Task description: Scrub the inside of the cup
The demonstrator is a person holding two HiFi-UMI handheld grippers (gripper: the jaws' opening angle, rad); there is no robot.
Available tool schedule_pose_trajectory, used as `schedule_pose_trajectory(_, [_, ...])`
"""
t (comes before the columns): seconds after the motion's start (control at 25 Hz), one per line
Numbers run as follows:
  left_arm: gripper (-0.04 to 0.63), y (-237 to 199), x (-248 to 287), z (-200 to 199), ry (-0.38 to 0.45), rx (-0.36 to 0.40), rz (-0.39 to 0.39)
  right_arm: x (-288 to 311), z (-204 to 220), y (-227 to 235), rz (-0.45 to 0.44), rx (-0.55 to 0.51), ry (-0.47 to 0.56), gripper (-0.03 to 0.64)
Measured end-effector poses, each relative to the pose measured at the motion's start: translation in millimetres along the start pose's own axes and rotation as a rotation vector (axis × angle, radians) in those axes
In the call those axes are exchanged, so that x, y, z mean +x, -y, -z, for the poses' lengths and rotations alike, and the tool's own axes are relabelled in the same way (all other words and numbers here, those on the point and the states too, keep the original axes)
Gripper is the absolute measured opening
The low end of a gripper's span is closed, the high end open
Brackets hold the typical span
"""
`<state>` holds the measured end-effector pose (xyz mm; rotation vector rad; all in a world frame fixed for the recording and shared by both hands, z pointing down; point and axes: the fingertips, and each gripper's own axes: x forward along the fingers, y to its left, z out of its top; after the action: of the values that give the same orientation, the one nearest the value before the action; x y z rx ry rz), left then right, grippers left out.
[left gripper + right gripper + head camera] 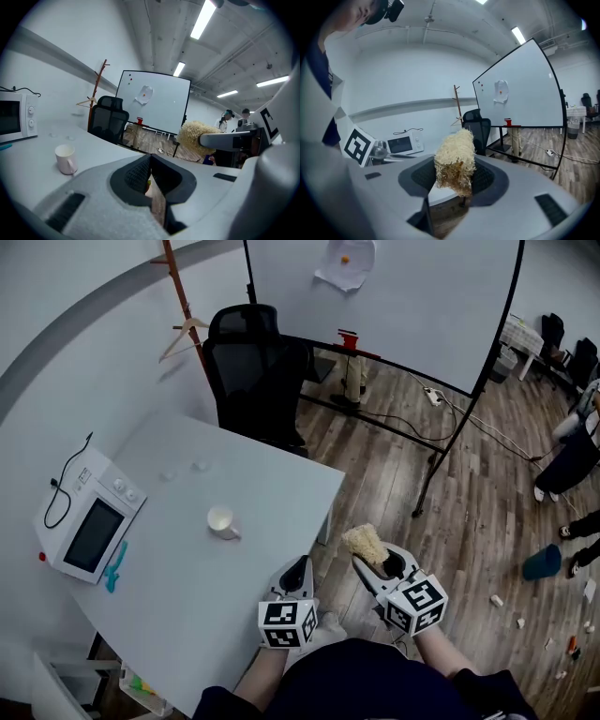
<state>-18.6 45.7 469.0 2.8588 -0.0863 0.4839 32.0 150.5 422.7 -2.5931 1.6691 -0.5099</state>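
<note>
Pale grey left claw (299,568), matching right claw (373,565), black-and-white marker cubes (286,624), seemingly dark navy top (366,682)

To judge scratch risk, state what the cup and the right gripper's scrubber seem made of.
Cup: white, smooth, even-coloured, with a moulded handle; probably glazed ceramic, possibly plastic. Scrubber: pale yellow, matte, coarse tangled strands fraying outward; likely loofah or similar plant fibre, maybe synthetic.

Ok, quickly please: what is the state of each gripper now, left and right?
Left gripper: closed, nothing between its jaws.
Right gripper: closed, holding the pale fibrous scrubber.
</note>
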Motion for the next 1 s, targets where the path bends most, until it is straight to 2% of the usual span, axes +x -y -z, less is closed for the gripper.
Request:
schedule_pose_trajectory(0.2, [0.017,-35,26,-17,0.005,0.005,-0.031,49,-18,9,-0.035,-0.006,0.007,0.181])
schedule_pose_trajectory(0.56, [0.017,-78,45,-27,0.006,-0.037,-0.093,104,-34,9,-0.101,0.002,-0.004,0.181])
schedule_pose_trajectory(0.8, [0.017,-108,44,-23,0.0,-0.098,-0.213,139,-37,14,-0.185,0.019,-0.048,0.181])
schedule_pose_trajectory(1.0, [0.017,-140,46,-21,0.013,-0.138,-0.334,182,-39,7,-0.306,-0.004,-0.076,0.179])
